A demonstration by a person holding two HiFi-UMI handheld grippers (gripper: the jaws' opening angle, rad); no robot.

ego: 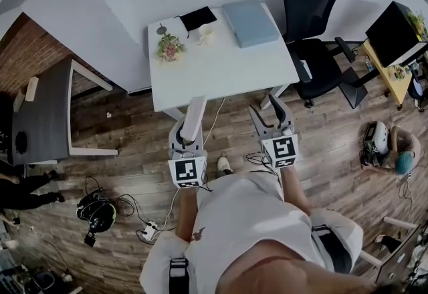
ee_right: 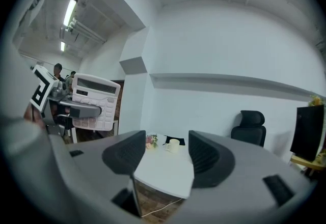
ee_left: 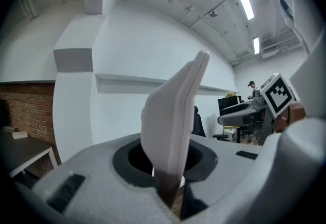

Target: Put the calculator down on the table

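Nearest, lower centre of the head view: left gripper is clamped narrow on the calculator. It stands up out of the jaws, in the air, short of the white table by my read. Right gripper is beside it at centre right, jaws wide apart, nothing held; only the table top shows between them. Handling, my judgement: light, rigid plastic shell, smooth, so it can slip or pivot. The grip is low at one end with most of the body cantilevered above, so go easy on tilting. Clamp on the case, keep off the display, lay it flat, then let go. Views: the left gripper view gives it edge-on only, a thin pale slab at frame centre, and confirms the jaws are on both faces. The right gripper view, left of frame, is the only one showing the key face and display, with a jaw across the key rows. The head view alone gives the layout. The near half of the table is bare, with flowers, cup, a black item and a blue-grey folder towards the far edge. A black office chair sits upper right beyond.
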